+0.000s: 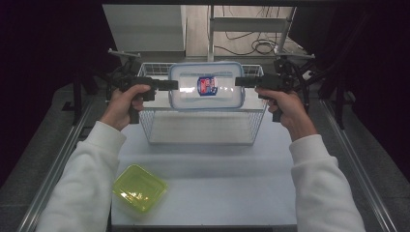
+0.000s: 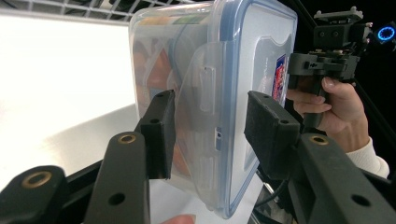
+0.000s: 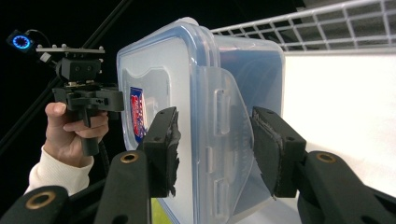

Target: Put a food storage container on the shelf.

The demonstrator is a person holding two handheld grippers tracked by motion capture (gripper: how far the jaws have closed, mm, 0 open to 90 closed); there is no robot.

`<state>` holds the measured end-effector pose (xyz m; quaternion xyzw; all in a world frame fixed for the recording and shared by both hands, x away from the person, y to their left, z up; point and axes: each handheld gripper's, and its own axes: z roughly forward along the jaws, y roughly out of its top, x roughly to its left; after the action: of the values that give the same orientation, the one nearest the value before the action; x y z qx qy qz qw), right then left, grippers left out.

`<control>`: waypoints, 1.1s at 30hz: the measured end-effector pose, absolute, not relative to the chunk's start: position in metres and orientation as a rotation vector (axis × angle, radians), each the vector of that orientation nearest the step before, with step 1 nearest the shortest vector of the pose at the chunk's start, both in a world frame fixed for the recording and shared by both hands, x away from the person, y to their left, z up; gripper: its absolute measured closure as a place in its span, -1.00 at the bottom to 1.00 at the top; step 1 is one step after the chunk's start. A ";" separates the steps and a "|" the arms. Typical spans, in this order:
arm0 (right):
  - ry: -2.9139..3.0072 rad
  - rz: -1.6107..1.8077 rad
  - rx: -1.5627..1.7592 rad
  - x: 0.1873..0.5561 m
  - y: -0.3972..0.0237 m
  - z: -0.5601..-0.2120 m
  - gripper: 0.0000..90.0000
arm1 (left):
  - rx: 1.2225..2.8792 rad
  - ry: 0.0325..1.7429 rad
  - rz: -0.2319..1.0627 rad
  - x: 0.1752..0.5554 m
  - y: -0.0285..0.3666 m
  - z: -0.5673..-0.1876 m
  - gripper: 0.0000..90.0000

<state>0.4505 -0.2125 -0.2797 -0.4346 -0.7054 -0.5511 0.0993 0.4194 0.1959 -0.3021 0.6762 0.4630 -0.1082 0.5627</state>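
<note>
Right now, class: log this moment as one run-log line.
left gripper: shut on clear lidded box | right gripper: shut on box | box: above wire basket | green container: on table

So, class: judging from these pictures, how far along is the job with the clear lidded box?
Done: the clear lidded box is lifted, lid on, gripped at each short end by the left gripper and right gripper. In hand: it hangs above the wire basket. Left: probably lowering it in and letting go. The green container sits untouched on the table.
</note>
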 end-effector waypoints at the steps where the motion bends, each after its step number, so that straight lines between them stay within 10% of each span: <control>1: -2.085 -1.629 -1.290 0.455 -0.212 -0.279 0.17 | 1.590 1.095 -0.260 0.424 0.197 -0.302 0.20; 33: -1.988 -1.511 -1.638 0.500 -0.185 -0.302 0.01 | 1.457 1.281 -0.326 0.477 0.204 -0.335 0.05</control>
<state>0.4998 -0.1847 -0.3017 -0.5468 -0.6637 -0.5045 0.0777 0.4773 0.2039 -0.3346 0.6167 0.5420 -0.1382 0.5539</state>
